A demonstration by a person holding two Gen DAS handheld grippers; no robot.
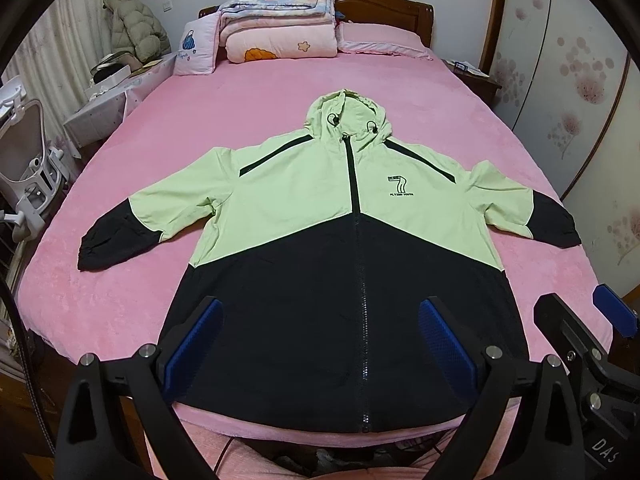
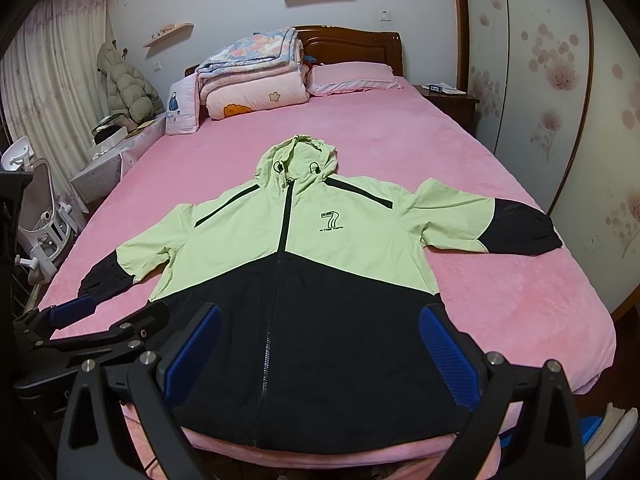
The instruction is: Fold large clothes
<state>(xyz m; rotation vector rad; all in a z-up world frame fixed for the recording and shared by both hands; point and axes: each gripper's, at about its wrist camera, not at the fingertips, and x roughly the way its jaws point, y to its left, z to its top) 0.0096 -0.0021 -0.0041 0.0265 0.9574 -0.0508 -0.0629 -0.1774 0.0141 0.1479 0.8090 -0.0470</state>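
Item: hooded jacket (image 1: 320, 240), lying flat and unfolded on the bed (image 1: 240, 100); we are hovering the left gripper (image 1: 320, 340) and right gripper (image 2: 320, 344) above its hem, jaws apart and empty, every fold pending.

My left tongs (image 1: 320, 344) are matte black, each finger a wedge-shaped arm with a triangular recess, faced inside with a blue pad (image 1: 446, 344) of fine dimpled texture. Round silver screws (image 1: 493, 351) sit at the finger joints. My right tongs (image 2: 320, 350) are built the same: black arms, blue pads (image 2: 448, 350), silver screws. Their body carries white lettering, partly cut off.
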